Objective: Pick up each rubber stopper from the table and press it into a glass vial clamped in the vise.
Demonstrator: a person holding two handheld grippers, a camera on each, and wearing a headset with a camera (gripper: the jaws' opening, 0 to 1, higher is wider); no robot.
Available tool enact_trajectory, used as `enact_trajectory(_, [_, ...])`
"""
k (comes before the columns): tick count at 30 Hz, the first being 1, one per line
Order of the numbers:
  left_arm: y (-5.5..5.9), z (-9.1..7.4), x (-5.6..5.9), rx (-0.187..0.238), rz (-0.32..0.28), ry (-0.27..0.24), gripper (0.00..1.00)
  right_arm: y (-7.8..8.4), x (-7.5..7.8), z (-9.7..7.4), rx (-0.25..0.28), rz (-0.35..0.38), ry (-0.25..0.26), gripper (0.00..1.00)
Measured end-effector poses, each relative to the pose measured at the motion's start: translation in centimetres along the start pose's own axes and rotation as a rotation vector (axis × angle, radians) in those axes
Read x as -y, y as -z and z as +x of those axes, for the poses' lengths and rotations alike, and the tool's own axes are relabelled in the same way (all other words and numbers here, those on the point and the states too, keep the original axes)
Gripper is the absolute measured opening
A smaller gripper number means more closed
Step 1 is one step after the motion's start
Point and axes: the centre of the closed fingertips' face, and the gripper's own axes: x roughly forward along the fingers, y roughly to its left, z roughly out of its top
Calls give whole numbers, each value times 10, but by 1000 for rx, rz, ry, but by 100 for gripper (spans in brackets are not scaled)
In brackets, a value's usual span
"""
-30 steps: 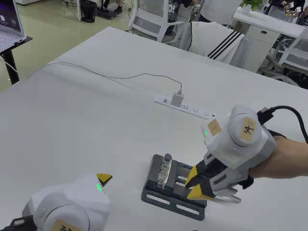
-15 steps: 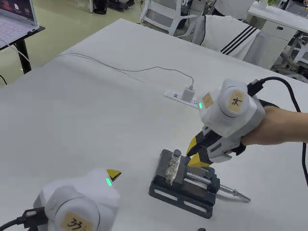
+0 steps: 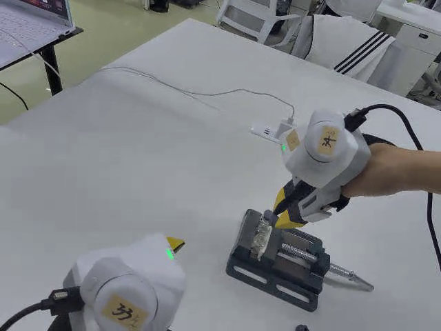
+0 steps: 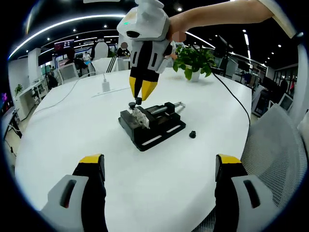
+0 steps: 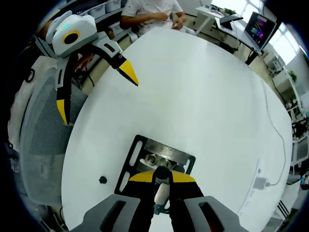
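**Head view.** Your right tongs (image 3: 282, 219), right of centre, point down at the vise (image 3: 275, 267), which stands on the white bench (image 3: 124, 152) in the lower right of the frame. The glass vial (image 3: 262, 236) stands upright between the vise's clamping faces, and the yellow tips of the right tongs sit at its mouth. Your left tongs (image 3: 165, 252) hang at the lower left, well apart from the vise. A loose stopper (image 3: 301, 328) lies on the bench at the bottom edge, below the vise.

**Left gripper view.** Your left tongs stand wide and hold nothing, with one jaw rising at the lower left and the other at the lower right. At upper centre the right tongs point down over the vise, set narrow, with a small dark piece at their tips just above the vial. The loose stopper lies to the right of the vise, near it but not touching.

**Right gripper view.** At bottom centre your right tongs are closed narrowly on a dark-topped held stopper (image 5: 162, 174), directly over the vise. From this angle you cannot tell whether it is already seated in the vial's mouth or only touching it.

**Progress.** You are judged to be at the pressing step for this piece: it is lifted and aligned, but not shown to be fully home. One more stopper remains on the bench to collect. Only one vial can be made out in the vise.
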Motion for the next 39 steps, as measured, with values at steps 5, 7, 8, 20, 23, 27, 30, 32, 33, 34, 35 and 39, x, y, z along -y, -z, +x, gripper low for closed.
enact_trajectory(5, [3, -1, 0, -5, -8, 0, 94, -1, 0, 7, -6, 0, -9, 6])
enact_trajectory(7, [5, -1, 0, -8, -9, -2, 94, -1, 2, 9, -9, 4, -5, 6])
enact_trajectory(8, [5, -1, -1, -8, -10, -2, 94, -1, 3, 9, -9, 3, -4, 6])
enact_trajectory(20, [7, -1, -5, -17, -16, -5, 93, 0, 4, 17, -19, 18, -18, 6])
enact_trajectory(23, [8, -1, -5, -22, -16, -3, 92, 0, 4, 18, -18, 25, -23, 6])
enact_trajectory(27, [9, -1, -5, -26, -16, 0, 92, 0, 4, 18, -29, 18, -25, 6])
enact_trajectory(30, [9, 0, -5, -28, -13, 1, 92, 0, 4, 18, -37, 34, -31, 5])
enact_trajectory(32, [8, 1, -6, -28, -14, 2, 92, 0, 4, 19, -45, 36, -35, 5])
enact_trajectory(33, [8, 1, -6, -28, -13, 2, 92, 0, 4, 19, -49, 38, -36, 5])
enact_trajectory(34, [8, 1, -6, -28, -12, 3, 92, -1, 4, 19, -59, 53, -39, 5])
enact_trajectory(35, [8, 2, -6, -28, -12, 4, 92, -1, 4, 19, -62, 52, -41, 5])
enact_trajectory(39, [8, 3, -5, -30, -11, 7, 92, -1, 4, 19, -85, 72, -40, 4])
